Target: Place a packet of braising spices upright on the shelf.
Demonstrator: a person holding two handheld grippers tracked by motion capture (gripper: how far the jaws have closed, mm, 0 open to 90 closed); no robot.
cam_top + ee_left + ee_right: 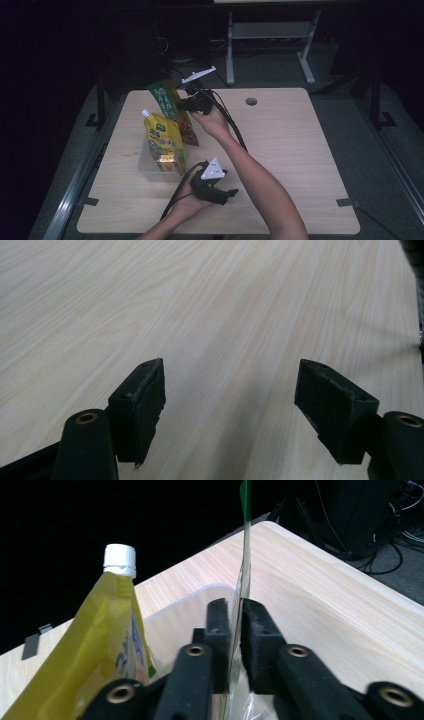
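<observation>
While the green bag [169, 102] is being stood in the clear bin [146, 161] at 10 o'clock on the desk [290, 150], beside the yellow pouch [162, 136], it sits between the barely parted jaws of the right hand-held gripper [235, 625], so a fuller release is called for next; the left hand-held gripper [230, 405] is held wide open and empty.

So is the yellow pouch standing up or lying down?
Standing. The yellow pouch is upright in the clear bin, its white cap on top.
</observation>
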